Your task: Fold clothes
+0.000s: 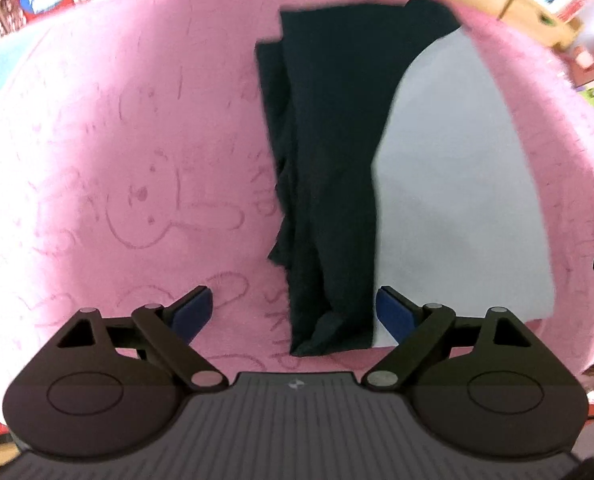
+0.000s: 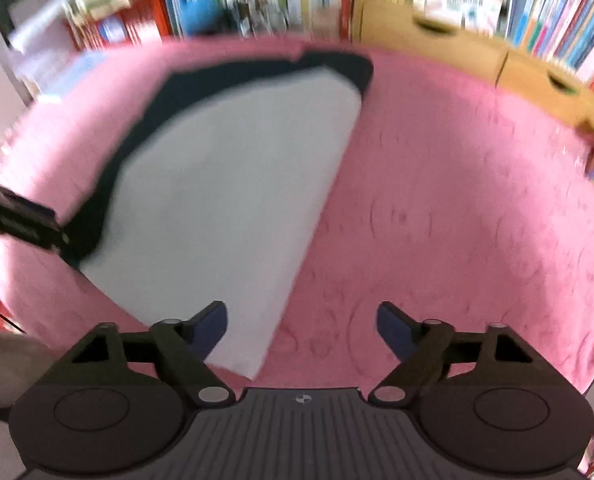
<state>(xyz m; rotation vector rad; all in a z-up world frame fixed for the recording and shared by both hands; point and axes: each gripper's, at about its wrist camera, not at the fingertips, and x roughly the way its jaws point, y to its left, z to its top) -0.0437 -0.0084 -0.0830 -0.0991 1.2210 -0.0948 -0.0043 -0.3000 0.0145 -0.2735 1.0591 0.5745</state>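
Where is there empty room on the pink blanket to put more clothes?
Bare pink blanket lies left of the dark garment, and more right of the white cloth up to the cardboard boxes. The middle is crowded.

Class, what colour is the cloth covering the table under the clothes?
Pink, with faint line drawings, on the table cloth; clearest in the left wrist view.

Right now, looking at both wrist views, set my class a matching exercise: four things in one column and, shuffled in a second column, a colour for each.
Things:
1. blanket
2. folded garment
3. flat sheet
4. storage boxes

Colours:
a. pale grey-white
b. tan
c. pink
d. very dark, near black

Pairs: 1-c, 2-d, 3-a, 4-b
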